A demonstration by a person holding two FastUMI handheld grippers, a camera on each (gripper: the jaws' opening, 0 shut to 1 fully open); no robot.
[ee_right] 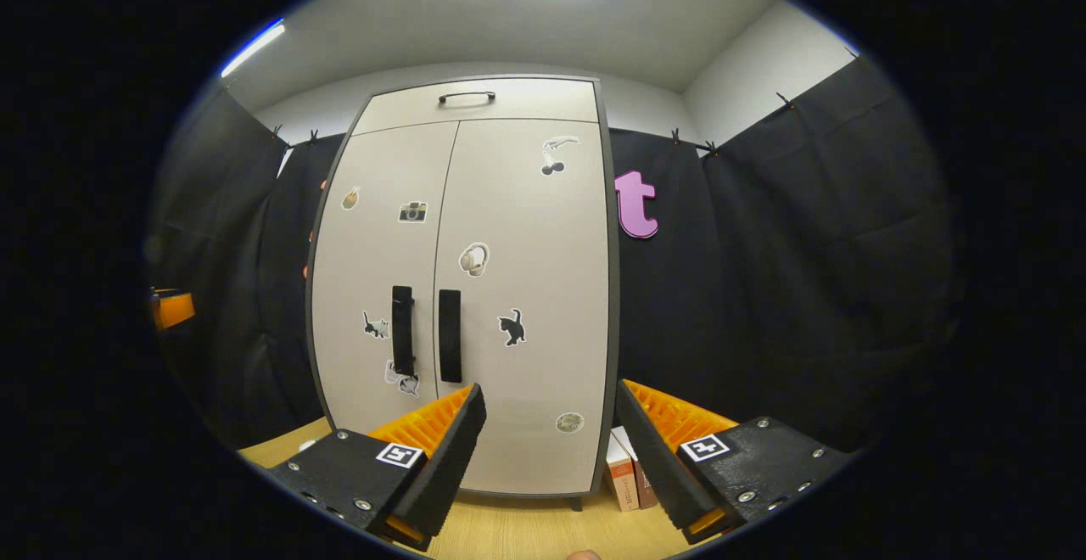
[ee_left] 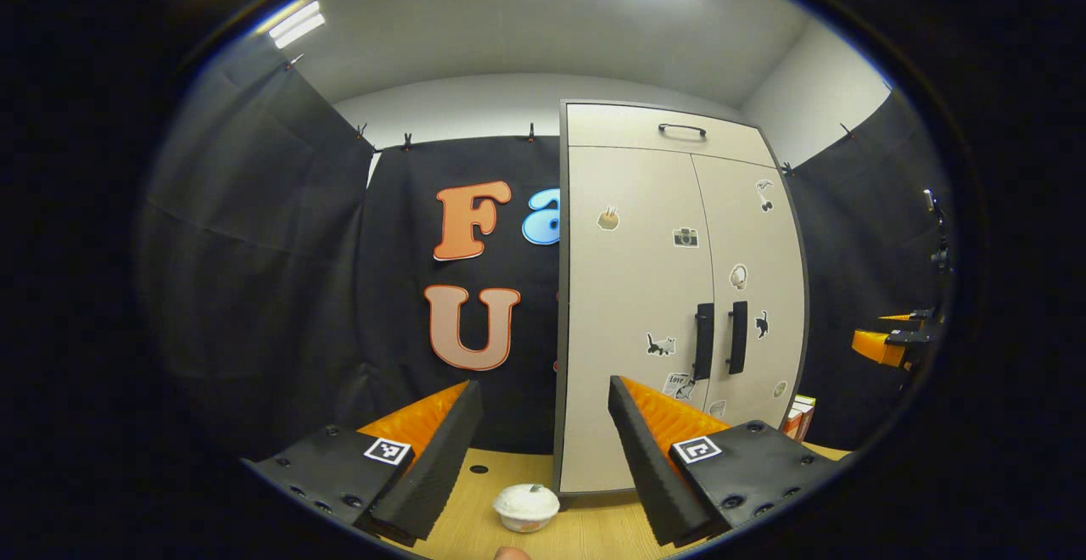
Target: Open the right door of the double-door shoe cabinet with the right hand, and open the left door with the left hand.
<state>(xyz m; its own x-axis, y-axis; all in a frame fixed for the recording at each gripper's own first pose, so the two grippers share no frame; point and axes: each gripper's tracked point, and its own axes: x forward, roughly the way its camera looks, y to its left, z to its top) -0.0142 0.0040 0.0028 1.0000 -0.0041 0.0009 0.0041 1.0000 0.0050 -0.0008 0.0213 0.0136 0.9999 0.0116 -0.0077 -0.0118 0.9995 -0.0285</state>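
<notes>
Your left gripper (ee_left: 543,450) and right gripper (ee_right: 547,450) both hang level, jaws spread wide and empty, well short of the shoe cabinet (ee_right: 509,288), its 2 doors closed at 12 o'clock.

Left gripper (ee_left: 539,424) hangs level, fingers spread wide — nothing between them. Right gripper (ee_right: 547,428) sits the same way, jaws apart and empty, pointing forward.
</notes>
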